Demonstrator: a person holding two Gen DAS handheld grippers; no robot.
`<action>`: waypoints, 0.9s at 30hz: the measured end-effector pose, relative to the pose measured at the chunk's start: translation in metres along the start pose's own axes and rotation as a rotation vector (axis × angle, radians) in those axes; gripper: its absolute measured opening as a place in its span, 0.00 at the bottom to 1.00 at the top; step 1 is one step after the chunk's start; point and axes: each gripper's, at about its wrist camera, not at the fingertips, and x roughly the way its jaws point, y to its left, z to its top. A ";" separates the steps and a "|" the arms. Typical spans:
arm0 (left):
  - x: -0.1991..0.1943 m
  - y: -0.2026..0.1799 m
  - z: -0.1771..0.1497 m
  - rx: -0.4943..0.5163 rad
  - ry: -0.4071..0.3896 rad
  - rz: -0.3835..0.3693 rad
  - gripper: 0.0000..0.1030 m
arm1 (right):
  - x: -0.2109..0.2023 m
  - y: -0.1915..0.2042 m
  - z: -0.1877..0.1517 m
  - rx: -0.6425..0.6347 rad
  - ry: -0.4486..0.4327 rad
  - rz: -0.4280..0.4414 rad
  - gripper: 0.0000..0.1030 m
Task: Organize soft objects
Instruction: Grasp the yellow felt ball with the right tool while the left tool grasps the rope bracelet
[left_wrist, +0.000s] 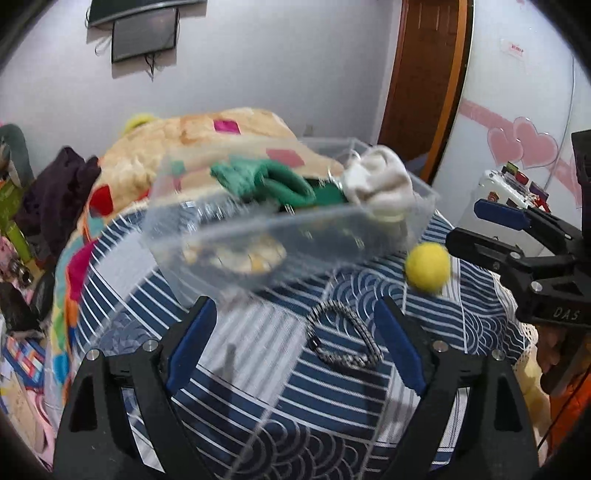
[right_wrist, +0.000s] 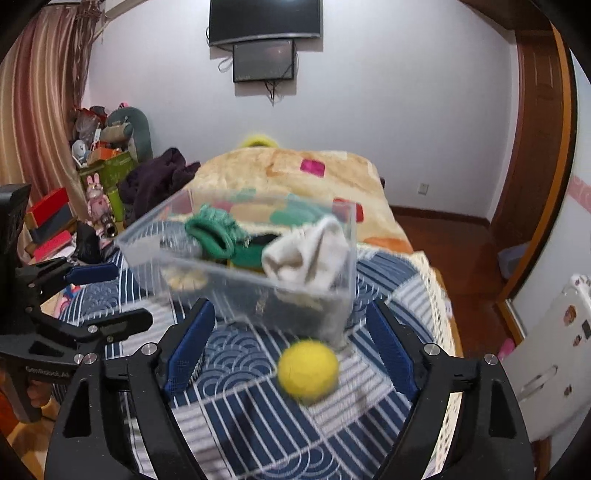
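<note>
Two tools are seen spread wide, nothing pinched in either: the left tool (left_wrist: 295, 332) over a braided cord (left_wrist: 345, 338), the right tool (right_wrist: 291, 345) over a yellow ball (right_wrist: 308, 371). Both things are laid on the blue patterned cloth (left_wrist: 258, 387) of the bed. Just beyond, a clear box (right_wrist: 258, 288) is set on the cloth, touching or nearly touching the ball. A green cloth (right_wrist: 216, 234) and a white cloth (right_wrist: 310, 254) are held inside it.
</note>
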 end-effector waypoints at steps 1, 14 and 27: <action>0.002 -0.002 -0.002 -0.006 0.007 -0.009 0.85 | 0.003 -0.001 -0.004 0.004 0.014 -0.003 0.80; 0.038 -0.023 -0.016 -0.028 0.081 -0.042 0.85 | 0.023 -0.010 -0.041 0.062 0.129 -0.001 0.79; 0.034 -0.036 -0.026 0.041 0.057 -0.040 0.40 | 0.036 -0.012 -0.052 0.098 0.180 0.014 0.49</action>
